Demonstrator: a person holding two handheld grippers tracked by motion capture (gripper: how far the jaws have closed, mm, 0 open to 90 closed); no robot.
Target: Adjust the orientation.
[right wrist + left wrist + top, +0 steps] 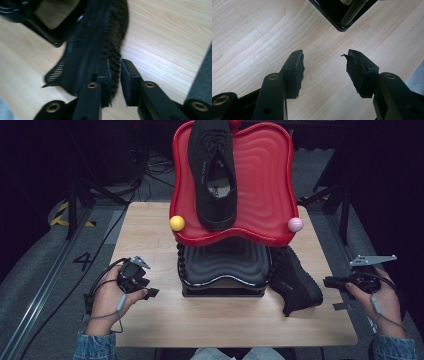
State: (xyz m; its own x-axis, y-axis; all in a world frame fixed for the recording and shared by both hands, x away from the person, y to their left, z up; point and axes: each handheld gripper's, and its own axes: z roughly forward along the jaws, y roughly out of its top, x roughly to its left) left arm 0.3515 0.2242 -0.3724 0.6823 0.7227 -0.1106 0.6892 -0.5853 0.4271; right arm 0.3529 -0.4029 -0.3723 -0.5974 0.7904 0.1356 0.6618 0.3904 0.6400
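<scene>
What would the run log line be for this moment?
left gripper: open, above bare wooden table | right gripper: closed on edge of black knit shoe beside black stand | second black shoe: on red tray

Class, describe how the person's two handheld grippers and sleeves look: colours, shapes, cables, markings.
The left gripper and right gripper are black, with two flat-padded jaws carrying brass-coloured rivets. Each bears a grey three-cornered plate and trails a grey cable. Blue denim sleeves cover both forearms.

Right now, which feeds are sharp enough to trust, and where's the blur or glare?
High view: dark surroundings, table evenly lit, soft sheen on the red tray. Left gripper view: crisp wood grain, left gripper in focus. Right gripper view: motion blur smears the black shoe at the right gripper.
</scene>
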